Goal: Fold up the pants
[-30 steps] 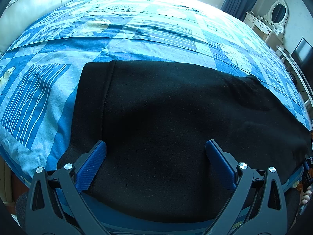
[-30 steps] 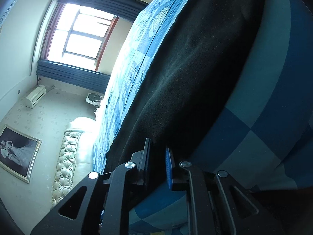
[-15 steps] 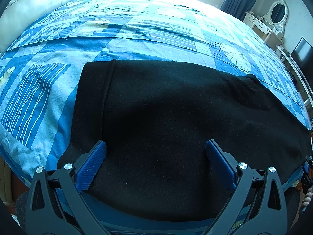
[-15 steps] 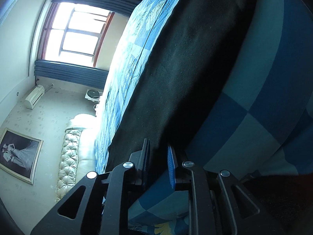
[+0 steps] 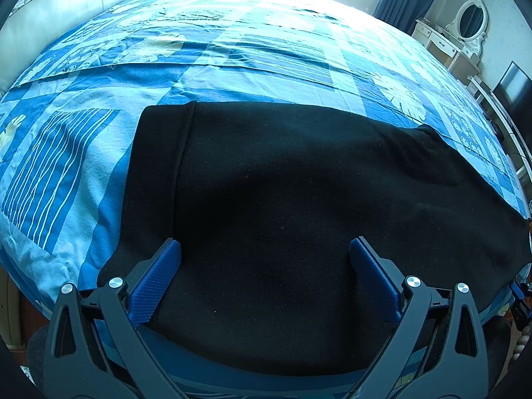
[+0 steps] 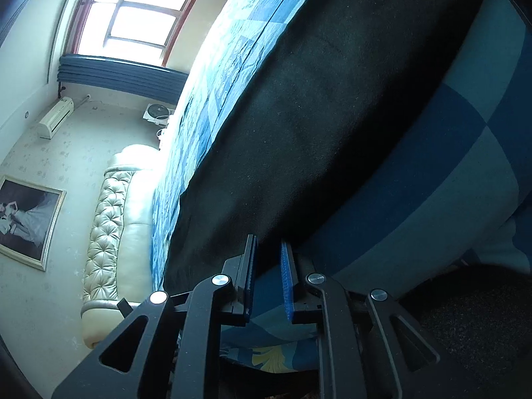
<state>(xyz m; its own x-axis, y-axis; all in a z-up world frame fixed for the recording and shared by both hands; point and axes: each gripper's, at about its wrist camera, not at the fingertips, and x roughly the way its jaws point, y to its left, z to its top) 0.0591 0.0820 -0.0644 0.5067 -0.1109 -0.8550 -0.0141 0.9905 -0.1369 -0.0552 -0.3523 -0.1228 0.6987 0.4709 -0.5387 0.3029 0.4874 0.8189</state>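
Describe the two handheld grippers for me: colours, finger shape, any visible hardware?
Both match. The left gripper has black plastic linkage arms with triangular cut-outs, round silver pivot screws, and textured blue pads on its two fingers. The right gripper shows the same black arms, silver screws and flat, blue-lined fingers. No cables or sleeves are visible.

Ahead of the left gripper (image 5: 265,252) the bedspread (image 5: 232,50) lies open beyond the pants (image 5: 299,183); the headboard (image 5: 50,23) seemingly bounds its far left.
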